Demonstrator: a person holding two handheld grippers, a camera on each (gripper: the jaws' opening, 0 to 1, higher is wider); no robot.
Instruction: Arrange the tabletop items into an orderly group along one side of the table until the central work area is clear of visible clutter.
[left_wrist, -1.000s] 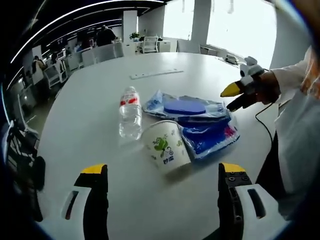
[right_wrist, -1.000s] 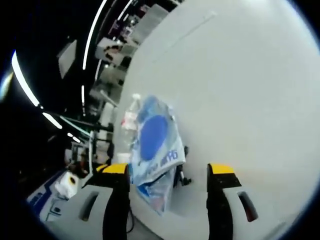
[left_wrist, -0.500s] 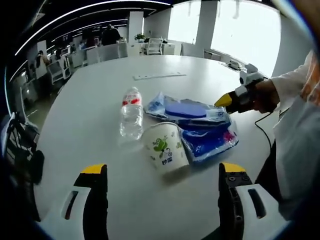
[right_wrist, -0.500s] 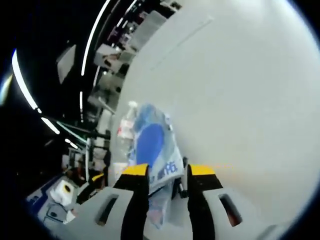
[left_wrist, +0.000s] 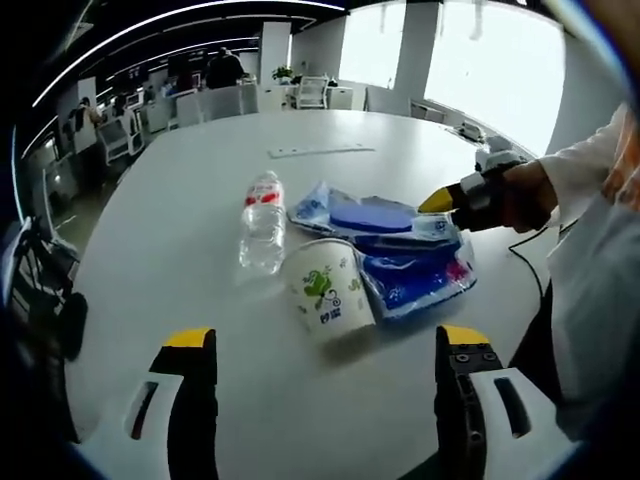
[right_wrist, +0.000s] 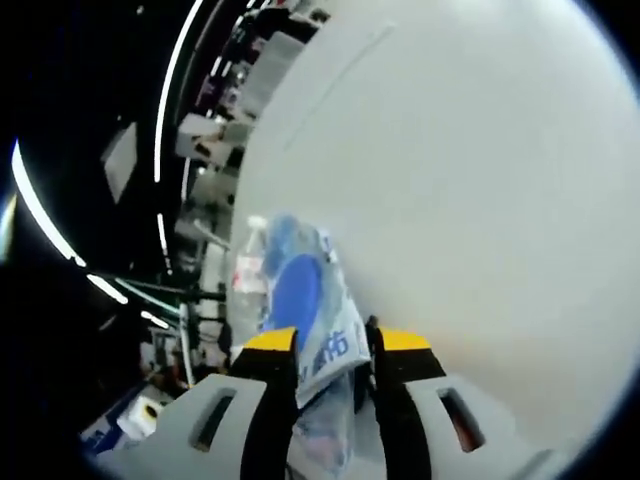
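On the white round table (left_wrist: 200, 190) lie a clear water bottle (left_wrist: 261, 222) with a red label, a tipped paper cup (left_wrist: 329, 289) with a green print, and blue plastic bags (left_wrist: 400, 250) stacked beside them. My left gripper (left_wrist: 315, 410) hangs open over the near table edge, short of the cup. My right gripper (right_wrist: 330, 385) is shut on the edge of the top blue bag (right_wrist: 305, 310); from the left gripper view it shows at the bag's right edge (left_wrist: 445, 203), held by a hand. The bottle (right_wrist: 250, 265) lies beyond the bag.
A flat white strip (left_wrist: 320, 151) lies farther back on the table. Office chairs and desks (left_wrist: 215, 100) stand beyond it, with people among them. The person's sleeve and body (left_wrist: 600, 260) fill the right side. A black cable (left_wrist: 530, 255) hangs off the table edge.
My right gripper moved in onto the top blue bag's edge and closed from wide open to shut on it. The left gripper stayed open and nearly still.
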